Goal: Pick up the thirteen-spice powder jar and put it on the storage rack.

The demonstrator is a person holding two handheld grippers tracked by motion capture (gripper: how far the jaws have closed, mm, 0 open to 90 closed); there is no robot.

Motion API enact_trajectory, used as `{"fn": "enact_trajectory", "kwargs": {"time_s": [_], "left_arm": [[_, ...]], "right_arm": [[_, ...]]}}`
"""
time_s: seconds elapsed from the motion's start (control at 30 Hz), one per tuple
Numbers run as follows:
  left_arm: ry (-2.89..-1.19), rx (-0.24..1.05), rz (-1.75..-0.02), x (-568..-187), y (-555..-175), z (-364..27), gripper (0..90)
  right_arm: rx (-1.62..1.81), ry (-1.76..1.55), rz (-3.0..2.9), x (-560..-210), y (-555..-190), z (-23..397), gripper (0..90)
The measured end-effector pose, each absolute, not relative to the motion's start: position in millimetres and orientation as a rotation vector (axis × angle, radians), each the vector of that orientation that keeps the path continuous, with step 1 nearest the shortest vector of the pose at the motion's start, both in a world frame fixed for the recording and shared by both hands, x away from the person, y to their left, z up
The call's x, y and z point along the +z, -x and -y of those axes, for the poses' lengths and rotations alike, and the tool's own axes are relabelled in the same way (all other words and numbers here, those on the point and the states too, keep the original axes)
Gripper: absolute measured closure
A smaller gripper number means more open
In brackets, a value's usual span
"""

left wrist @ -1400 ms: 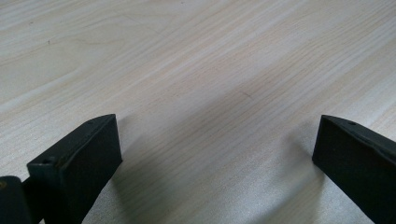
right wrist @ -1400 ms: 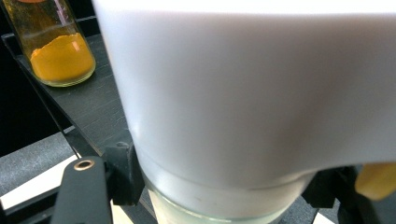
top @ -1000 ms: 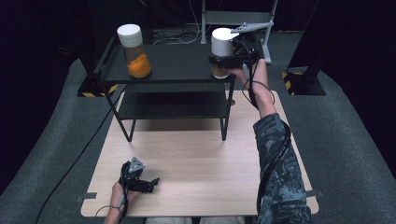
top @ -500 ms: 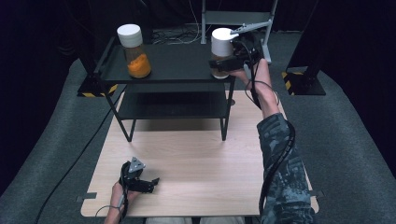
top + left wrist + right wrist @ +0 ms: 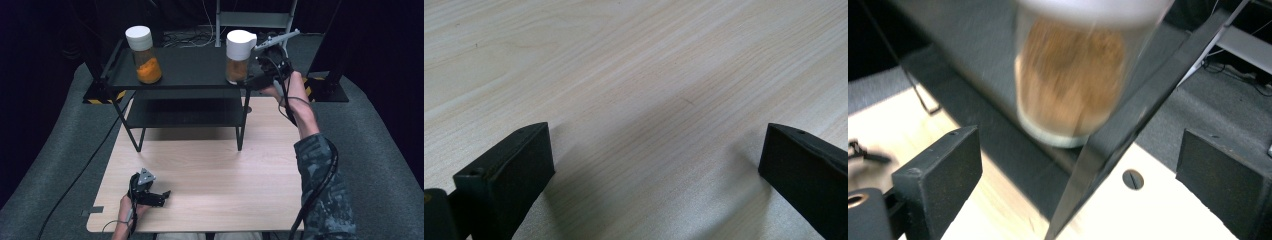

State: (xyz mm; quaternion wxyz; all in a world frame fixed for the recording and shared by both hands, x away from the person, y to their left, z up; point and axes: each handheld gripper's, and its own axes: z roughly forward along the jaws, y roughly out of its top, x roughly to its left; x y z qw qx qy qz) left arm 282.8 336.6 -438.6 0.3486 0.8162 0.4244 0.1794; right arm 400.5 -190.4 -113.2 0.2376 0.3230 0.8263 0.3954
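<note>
At the left of the high view, the left tool (image 5: 159, 194) lies low over the pale wooden bench (image 5: 215, 175), near its front edge, held in the person's left hand (image 5: 131, 209). Its own view looks along two black jaws that stand wide apart over bare wood grain, with nothing between them.

Farther back stands a black metal two-tier shelf rack (image 5: 180, 70), its legs resting on the far part of the bench. On the left end of its top shelf stands a clear glass jar with a white screw lid and orange contents (image 5: 142, 55), upright and untouched.

At the right end of the same top shelf, close to the front right corner, stands a second clear jar with a white lid and brownish-orange contents (image 5: 238, 57), also upright. The right tool (image 5: 261, 75) sits just beside this jar on its right, carried by the person's right hand (image 5: 282, 85), whose camouflage-patterned sleeve (image 5: 325, 190) runs down the right side of the bench. Its jaws have just been opening, and now stand wide apart. In the right gripper view the brownish jar (image 5: 1073, 75) appears blurred, beyond the jaw tips and between their lines, standing on the dark shelf edge (image 5: 1128, 130); neither jaw presses on it.
</note>
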Motion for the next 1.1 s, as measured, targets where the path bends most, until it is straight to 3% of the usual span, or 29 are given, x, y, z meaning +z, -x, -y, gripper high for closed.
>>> {"fn": "enact_trajectory", "kwargs": {"time_s": [0.47, 1.1], "left_arm": [[-2.116, 0.466, -1.1, -439, -283, -336, 0.8], [-2.115, 0.468, -1.1, -439, -282, -336, 0.9]], "right_arm": [[0.963, -0.85, -2.377, -177, -373, 189, 1.0], [0.903, -1.009, -2.418, -351, -335, 198, 0.0]]}}
